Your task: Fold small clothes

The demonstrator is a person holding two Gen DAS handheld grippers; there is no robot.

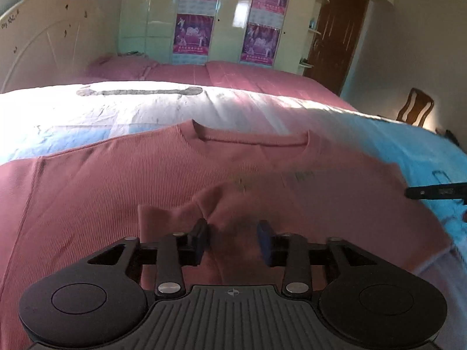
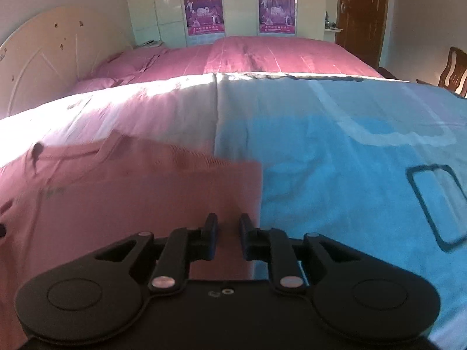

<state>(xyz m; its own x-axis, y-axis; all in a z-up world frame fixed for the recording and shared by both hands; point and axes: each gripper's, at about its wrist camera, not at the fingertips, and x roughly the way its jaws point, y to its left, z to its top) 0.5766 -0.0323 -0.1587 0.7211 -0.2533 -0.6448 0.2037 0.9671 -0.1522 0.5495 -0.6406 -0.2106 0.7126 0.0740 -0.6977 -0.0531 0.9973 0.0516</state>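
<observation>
A pink ribbed short-sleeved shirt (image 1: 163, 175) lies flat on the bed, neckline pointing away from me. My left gripper (image 1: 233, 240) hovers low over the shirt's middle with its jaws apart; a raised fold of the fabric stands right by its left pad (image 1: 201, 240), and nothing is pinched. In the right wrist view the same shirt (image 2: 140, 195) fills the lower left. My right gripper (image 2: 229, 233) sits just inside the shirt's right edge, jaws a narrow gap apart with flat cloth below and nothing gripped between them. A black part of the right gripper (image 1: 435, 192) shows at the left view's right edge.
The shirt rests on a blue and white sheet (image 2: 350, 157) spread over a pink bedspread (image 2: 262, 55). A cream headboard (image 1: 43, 46) is on the left, a wardrobe with posters (image 1: 227, 20) behind, a brown door (image 2: 362, 14) and a wooden chair (image 1: 416, 108) at the right.
</observation>
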